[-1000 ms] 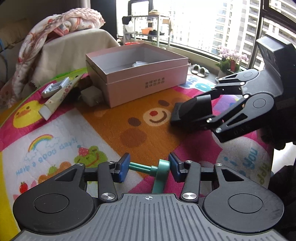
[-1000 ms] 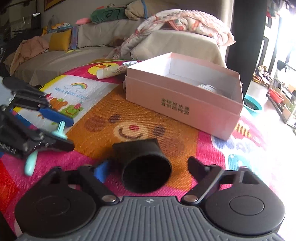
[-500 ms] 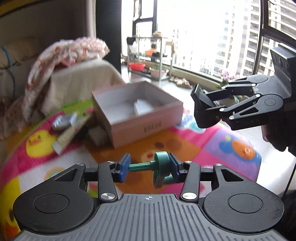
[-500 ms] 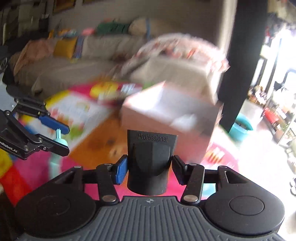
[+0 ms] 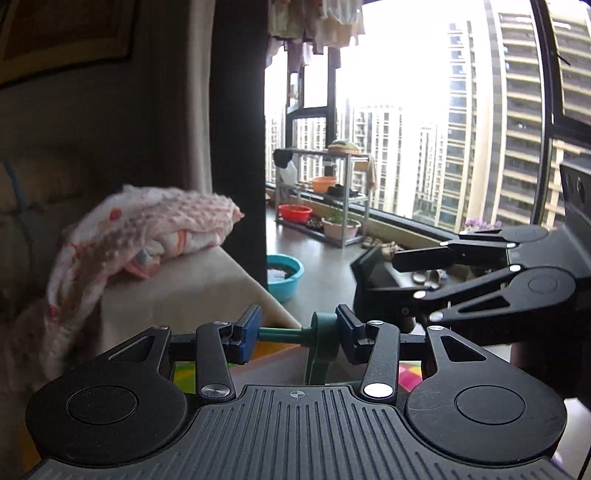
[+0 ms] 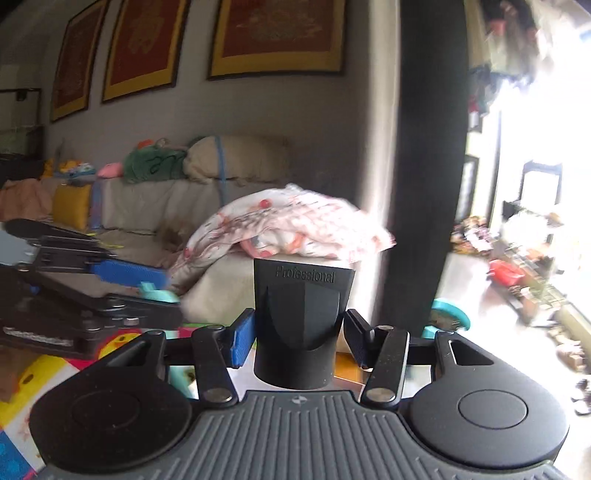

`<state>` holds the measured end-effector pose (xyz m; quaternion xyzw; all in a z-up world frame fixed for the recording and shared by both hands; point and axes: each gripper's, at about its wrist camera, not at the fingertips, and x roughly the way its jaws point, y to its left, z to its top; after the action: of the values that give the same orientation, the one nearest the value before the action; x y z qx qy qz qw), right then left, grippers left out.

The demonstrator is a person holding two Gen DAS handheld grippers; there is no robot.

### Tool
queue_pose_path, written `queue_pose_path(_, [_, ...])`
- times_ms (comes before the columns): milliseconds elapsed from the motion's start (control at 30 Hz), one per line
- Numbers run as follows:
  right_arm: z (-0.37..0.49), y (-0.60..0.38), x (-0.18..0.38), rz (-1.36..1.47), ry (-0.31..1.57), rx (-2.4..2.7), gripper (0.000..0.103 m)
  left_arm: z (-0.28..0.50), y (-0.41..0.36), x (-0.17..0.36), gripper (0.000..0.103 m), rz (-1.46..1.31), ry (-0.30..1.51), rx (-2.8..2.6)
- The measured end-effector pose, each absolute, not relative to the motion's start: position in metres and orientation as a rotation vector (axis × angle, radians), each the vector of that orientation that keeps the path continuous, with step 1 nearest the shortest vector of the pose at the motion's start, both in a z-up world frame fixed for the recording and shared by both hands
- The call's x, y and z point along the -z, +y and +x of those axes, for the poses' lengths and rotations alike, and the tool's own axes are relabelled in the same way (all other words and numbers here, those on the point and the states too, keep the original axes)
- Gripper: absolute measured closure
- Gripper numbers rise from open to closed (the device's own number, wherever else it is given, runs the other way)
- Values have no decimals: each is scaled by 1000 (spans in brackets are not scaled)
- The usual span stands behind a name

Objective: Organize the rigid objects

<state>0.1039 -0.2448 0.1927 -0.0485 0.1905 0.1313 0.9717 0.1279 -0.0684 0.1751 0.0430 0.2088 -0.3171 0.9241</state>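
Left wrist view: the left tool point(image 5: 295, 334) is drawn in on a green plastic piece point(image 5: 319, 345), its blue pad point(image 5: 246, 334) against the end of the thin horizontal stem and the dark pad on the other side against the round hub; a flat green part hangs down from the hub behind the tool body. The piece is held in the air, above a strip of the colourful play mat point(image 5: 408, 374) that shows under the fingers. Just beyond and to the right, the right tool point(image 5: 384, 291) reaches in from the side, closed around a black nozzle point(image 5: 373, 273).

Farther back a pink patterned blanket point(image 5: 147, 236) lies over a beige sofa arm point(image 5: 192, 291), then a teal basin point(image 5: 282, 273) sits on the balcony floor, with a metal rack point(image 5: 328, 192) of bowls and pots by the window.

From the right wrist, the right tool point(image 6: 297, 338) grips the black nozzle point(image 6: 301, 317) by its sides, narrow end up and round opening down, the word "Professional" readable near its top edge. It too is clear of the mat point(image 6: 22, 369). To the left, the left tool point(image 6: 147, 284) shows with a bit of the green piece point(image 6: 157, 293) between its fingers. Behind stand the blanket point(image 6: 288, 225), the sofa point(image 6: 147, 203) and framed pictures point(image 6: 277, 33) on the wall.
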Motion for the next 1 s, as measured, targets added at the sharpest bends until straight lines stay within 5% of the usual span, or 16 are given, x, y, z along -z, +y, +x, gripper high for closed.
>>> queue_pose_path(33, [114,-245,-187,-96,399,-259,29,143,-68,-161,53,42,479,659])
queue_pose_path(67, [122,-244,-181,-90,410,-220,27,156,-68,-147,53,8,517,654])
queue_pose_path(633, [19,-199,-67,-105,597,-410,21,121,105,-65,54,-232,538,235])
queue_pose_path(867, [4,-161,-28,-99,683,-477,21,116,73,-49,53,24,570,422])
queue_pose_path(1000, [7,-155,-17,-130,713,-465,21,136,67,-53,53,-63,559,382])
